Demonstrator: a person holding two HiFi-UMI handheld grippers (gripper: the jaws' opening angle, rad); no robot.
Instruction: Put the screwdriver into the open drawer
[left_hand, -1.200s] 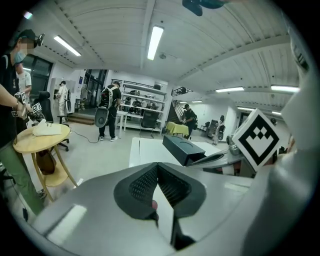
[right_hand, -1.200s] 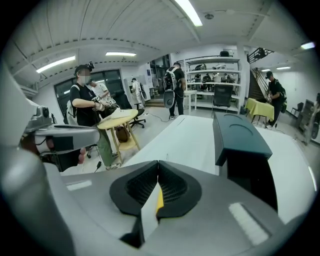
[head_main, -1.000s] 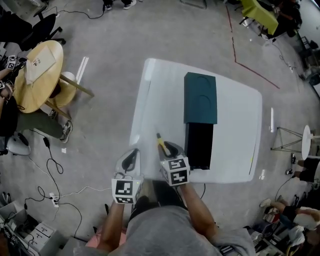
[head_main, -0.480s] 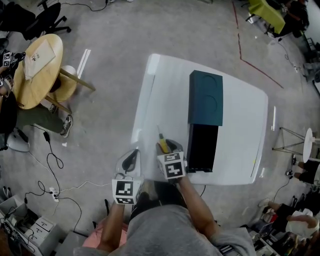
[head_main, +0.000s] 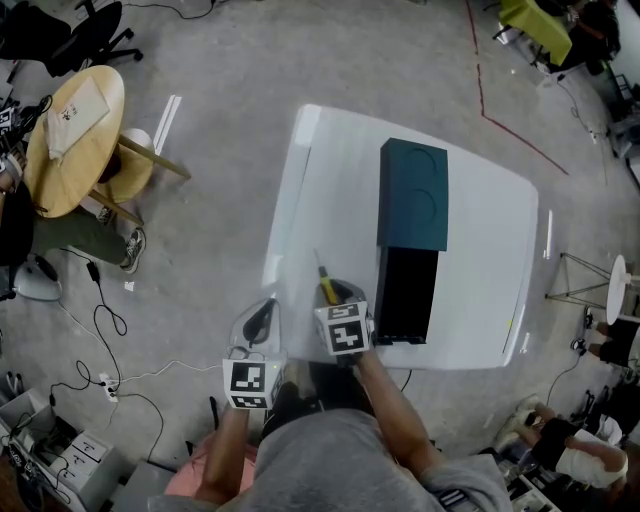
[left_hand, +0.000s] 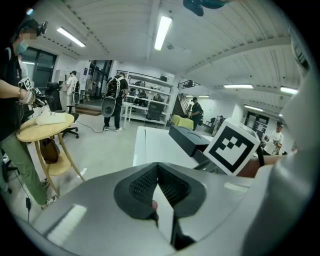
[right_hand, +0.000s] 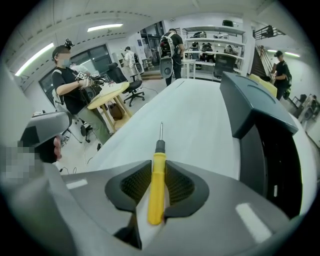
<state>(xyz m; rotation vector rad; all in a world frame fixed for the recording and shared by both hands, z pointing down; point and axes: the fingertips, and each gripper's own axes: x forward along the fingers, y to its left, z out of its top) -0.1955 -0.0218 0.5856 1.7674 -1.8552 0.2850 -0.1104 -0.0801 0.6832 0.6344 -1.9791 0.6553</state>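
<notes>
A screwdriver (right_hand: 156, 190) with a yellow handle and a thin metal tip lies on the white table (head_main: 330, 180), its tip pointing away from me. My right gripper (right_hand: 157, 172) stands over the handle; its jaws have just been closing and the pads now press on both sides of it. In the head view the screwdriver (head_main: 326, 288) sticks out ahead of the right gripper (head_main: 337, 296), just left of the open black drawer (head_main: 405, 295) of the dark teal cabinet (head_main: 413, 195). My left gripper (left_hand: 159, 172) is shut and holds nothing; the left gripper (head_main: 262, 318) hangs off the table's near left edge.
A round wooden table (head_main: 75, 150) stands on the floor to the far left, with cables (head_main: 110, 330) near it. People stand in the background of both gripper views. The table's near edge (head_main: 440, 360) is close to my body.
The right gripper has sunk and tipped down over the screwdriver's handle. The left gripper has stayed where it was.
</notes>
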